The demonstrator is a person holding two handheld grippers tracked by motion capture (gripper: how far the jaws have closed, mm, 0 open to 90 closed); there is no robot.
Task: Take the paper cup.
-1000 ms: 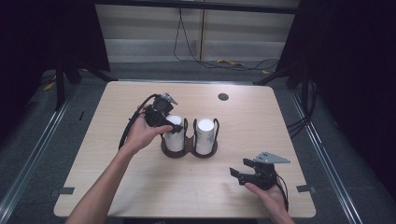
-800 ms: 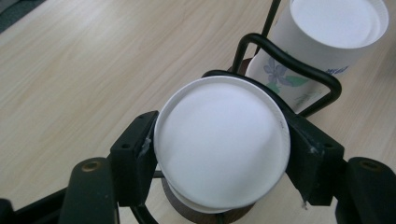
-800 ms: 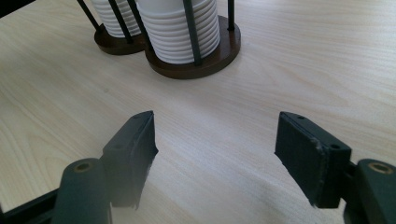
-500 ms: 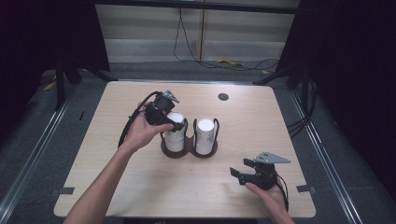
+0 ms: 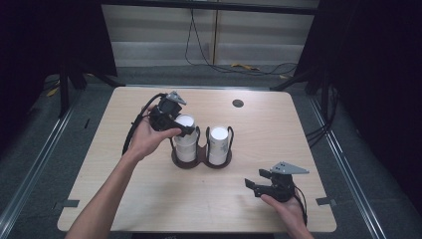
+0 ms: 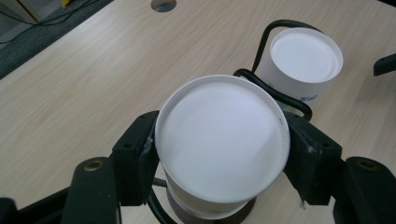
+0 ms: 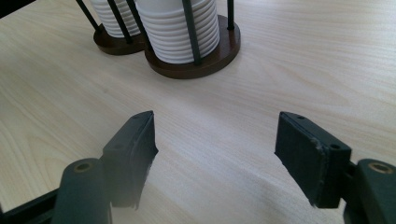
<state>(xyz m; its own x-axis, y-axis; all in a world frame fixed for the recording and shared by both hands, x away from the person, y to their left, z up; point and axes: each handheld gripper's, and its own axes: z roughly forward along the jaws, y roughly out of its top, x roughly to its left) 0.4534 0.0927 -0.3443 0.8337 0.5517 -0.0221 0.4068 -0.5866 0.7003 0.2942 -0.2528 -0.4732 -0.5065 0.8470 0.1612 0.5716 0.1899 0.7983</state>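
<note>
Left gripper (image 6: 219,154) pinching white cup (image 6: 222,144) (jaws just closing); small rim print unreadable.

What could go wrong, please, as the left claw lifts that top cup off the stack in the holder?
1. The left claw pinches the top cup at its thin rim, so it may dent or slip free.
2. Nested cups below may cling and rise with it, dragging the stack up the holder.
3. The holder's black rods stand close by, and a tilted lift could snag on them or nudge the neighbouring stack.
</note>
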